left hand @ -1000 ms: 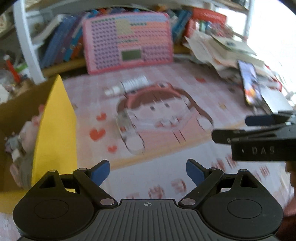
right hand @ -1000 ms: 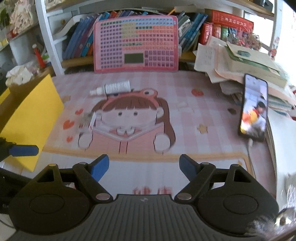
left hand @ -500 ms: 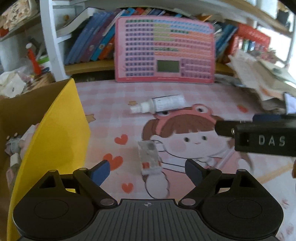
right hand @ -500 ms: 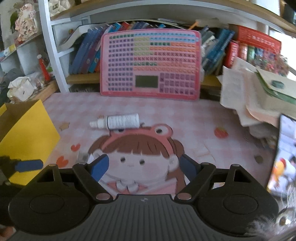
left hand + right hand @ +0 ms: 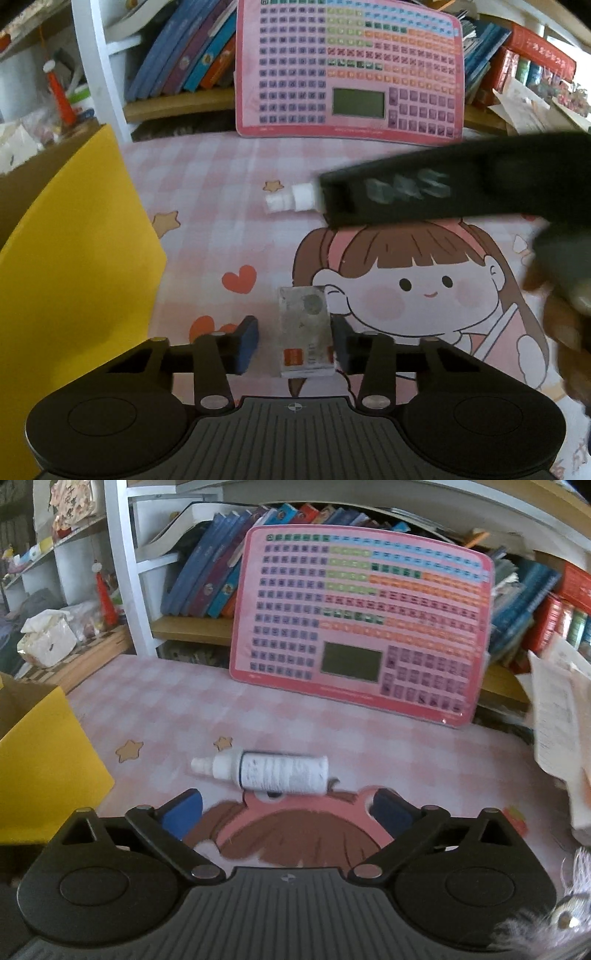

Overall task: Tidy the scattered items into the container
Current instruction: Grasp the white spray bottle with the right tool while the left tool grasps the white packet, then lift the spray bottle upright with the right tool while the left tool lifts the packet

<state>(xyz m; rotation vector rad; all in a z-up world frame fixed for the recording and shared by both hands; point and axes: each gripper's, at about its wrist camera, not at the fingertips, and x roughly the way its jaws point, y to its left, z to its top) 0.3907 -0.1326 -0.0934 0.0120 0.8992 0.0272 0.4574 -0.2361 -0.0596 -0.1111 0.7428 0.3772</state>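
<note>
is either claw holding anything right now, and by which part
Nothing is gripped yet. The left claw, closing, straddles the small packet; only its right pad looks touching. The right claw is open.

Blurred white "DAS" lettering on the right gripper [image 5: 406,192] arm; all other print illegible

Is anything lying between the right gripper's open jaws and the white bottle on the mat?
Nothing visible does. The right gripper has just been opening its jaws, and the white bottle lies on its side just ahead of them, with only bare pink mat between.
</note>
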